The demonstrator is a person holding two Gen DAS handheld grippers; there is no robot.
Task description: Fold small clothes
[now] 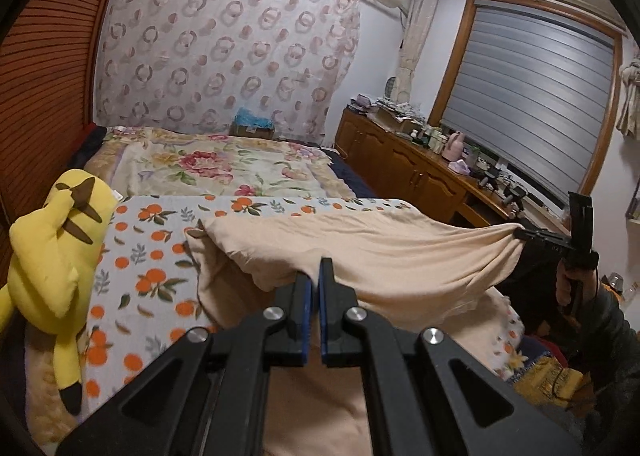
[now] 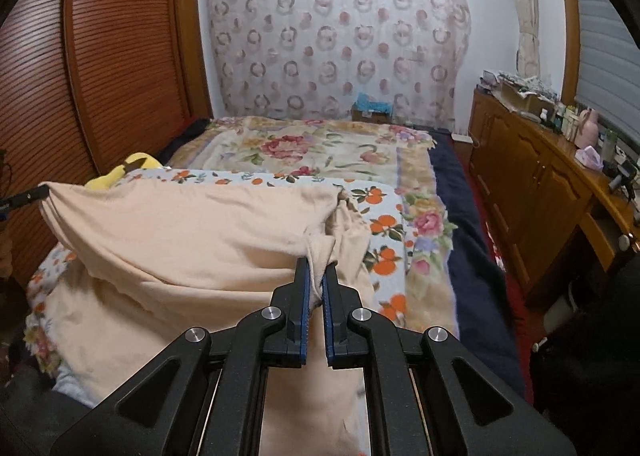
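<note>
A peach garment (image 1: pixel 372 252) (image 2: pixel 192 236) is held up off the bed, stretched between both grippers. My left gripper (image 1: pixel 315 276) is shut on its near edge, cloth pinched between the blue pads. The right gripper (image 2: pixel 316 276) is shut on a bunched fold of the same garment. From the left wrist view the right gripper (image 1: pixel 520 234) grips the cloth's far right corner, a hand (image 1: pixel 564 288) on its handle. The right wrist view shows the left gripper's tip (image 2: pixel 38 192) at the garment's left corner. The garment's lower part drapes onto the orange-print sheet (image 1: pixel 160 256) (image 2: pixel 384 228).
A yellow plush toy (image 1: pixel 60 256) (image 2: pixel 128 170) lies at the bed's left side by the slatted wooden wardrobe (image 2: pixel 100 76). A floral blanket (image 1: pixel 224 168) covers the far bed. Wooden cabinets (image 2: pixel 532 192) with clutter run along the right, under the window.
</note>
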